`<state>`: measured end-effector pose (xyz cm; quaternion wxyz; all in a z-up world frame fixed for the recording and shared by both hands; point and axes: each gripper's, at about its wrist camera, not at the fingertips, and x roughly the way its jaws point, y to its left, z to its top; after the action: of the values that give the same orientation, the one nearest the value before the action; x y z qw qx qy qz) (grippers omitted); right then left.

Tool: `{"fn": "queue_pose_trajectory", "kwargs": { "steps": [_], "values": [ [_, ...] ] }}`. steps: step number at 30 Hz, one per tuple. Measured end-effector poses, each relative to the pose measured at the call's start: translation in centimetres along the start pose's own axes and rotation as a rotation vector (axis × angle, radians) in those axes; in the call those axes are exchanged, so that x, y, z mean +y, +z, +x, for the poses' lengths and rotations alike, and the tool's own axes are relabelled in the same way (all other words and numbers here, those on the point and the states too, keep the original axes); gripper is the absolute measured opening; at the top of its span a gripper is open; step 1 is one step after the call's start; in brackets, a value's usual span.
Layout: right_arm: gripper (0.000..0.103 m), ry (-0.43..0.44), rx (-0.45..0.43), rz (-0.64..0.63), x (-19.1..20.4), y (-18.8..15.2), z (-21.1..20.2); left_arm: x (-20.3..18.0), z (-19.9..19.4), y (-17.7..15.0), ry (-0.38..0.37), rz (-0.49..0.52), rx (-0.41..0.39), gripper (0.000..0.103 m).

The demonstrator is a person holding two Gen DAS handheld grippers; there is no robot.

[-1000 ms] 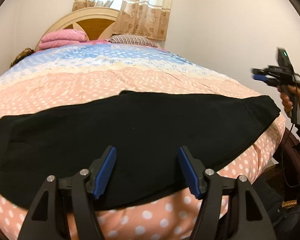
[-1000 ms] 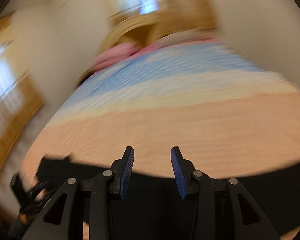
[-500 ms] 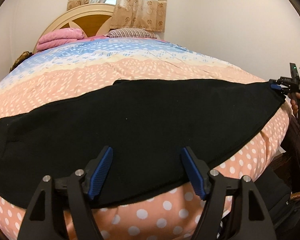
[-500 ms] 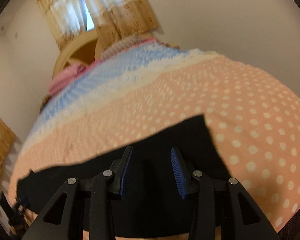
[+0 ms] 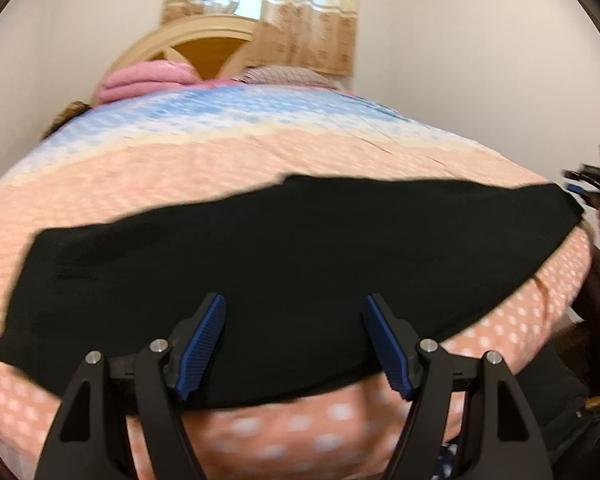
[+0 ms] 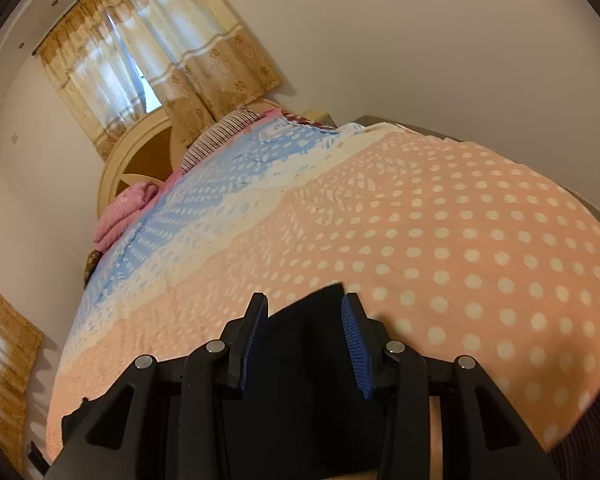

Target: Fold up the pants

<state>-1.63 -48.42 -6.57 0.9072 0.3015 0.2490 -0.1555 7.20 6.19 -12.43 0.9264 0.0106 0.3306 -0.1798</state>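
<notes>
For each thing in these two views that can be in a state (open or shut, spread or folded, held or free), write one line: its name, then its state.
black pants: spread flat across the bed, not yet folded
left gripper: open, above the pants' near edge
right gripper: open, fingers either side of one end of the pants
curtains: drawn, a narrow gap showing
pink blanket: folded, by the headboard

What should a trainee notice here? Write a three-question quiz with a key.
1. True or false: the left gripper is shut on the pants.
2. The pants lie on: A) a floor, B) a bed, C) a chair.
3. Fill in: one end of the pants sits between the right gripper's open ____.
Key: 1 false; 2 B; 3 fingers.
</notes>
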Motion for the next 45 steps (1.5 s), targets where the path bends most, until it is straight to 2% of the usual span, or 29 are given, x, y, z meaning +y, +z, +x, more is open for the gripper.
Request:
{"fn": "queue_pose_trajectory", "kwargs": {
  "steps": [5,8,10,12,14,18,21,24,26,29,33,34,37,45],
  "values": [
    [0.041,0.073,0.019,-0.085,3.2,-3.2,-1.8,5.5,-1.8,0.3,0.133,-0.097,-0.030,0.077],
    [0.041,0.103,0.092,-0.166,5.5,-6.0,-0.7,8.8,-2.1,-0.5,0.210,-0.168,-0.026,0.077],
    [0.041,0.099,0.155,-0.222,6.6,-8.0,0.6,10.0,-1.8,-1.3,0.205,-0.216,-0.006,0.077],
    [0.041,0.055,0.231,-0.261,7.1,-9.8,2.2,9.8,-1.8,-1.8,0.207,-0.204,-0.011,0.077],
    [0.041,0.011,0.211,-0.319,8.0,-10.9,2.2,8.3,-1.6,-1.8,0.236,-0.136,0.008,0.079],
    [0.041,0.041,0.244,-0.450,11.5,-12.4,1.7,7.1,-1.5,-1.4,0.202,-0.122,0.008,0.079],
    [0.041,0.025,0.233,-0.656,15.1,-14.7,1.3,5.9,-1.5,-1.0,0.166,-0.113,-0.003,0.080],
    [0.041,0.046,0.296,-0.735,16.8,-16.7,2.3,4.9,-1.3,-1.0,0.156,-0.082,0.006,0.082],
    [0.041,0.027,0.332,-0.780,17.4,-17.9,3.1,4.7,-1.3,-1.0,0.144,-0.084,0.013,0.082],
    [0.041,-0.015,0.311,-0.872,18.2,-19.6,3.4,4.6,-1.4,-1.2,0.135,-0.095,0.020,0.082],
    [0.039,0.003,0.314,-0.848,18.1,-19.2,3.0,4.6,-1.1,-1.4,0.135,-0.113,0.038,0.082],
    [0.031,0.015,0.315,-0.842,18.0,-19.1,2.8,4.7,-1.1,-1.5,0.129,-0.121,0.041,0.082],
    [0.022,0.029,0.325,-0.853,18.0,-19.3,2.8,4.5,-0.9,-1.6,0.122,-0.126,0.048,0.082],
    [0.020,0.027,0.361,-0.869,18.2,-19.9,3.0,4.1,-1.0,-1.5,0.118,-0.119,0.052,0.082]
  ]
}}
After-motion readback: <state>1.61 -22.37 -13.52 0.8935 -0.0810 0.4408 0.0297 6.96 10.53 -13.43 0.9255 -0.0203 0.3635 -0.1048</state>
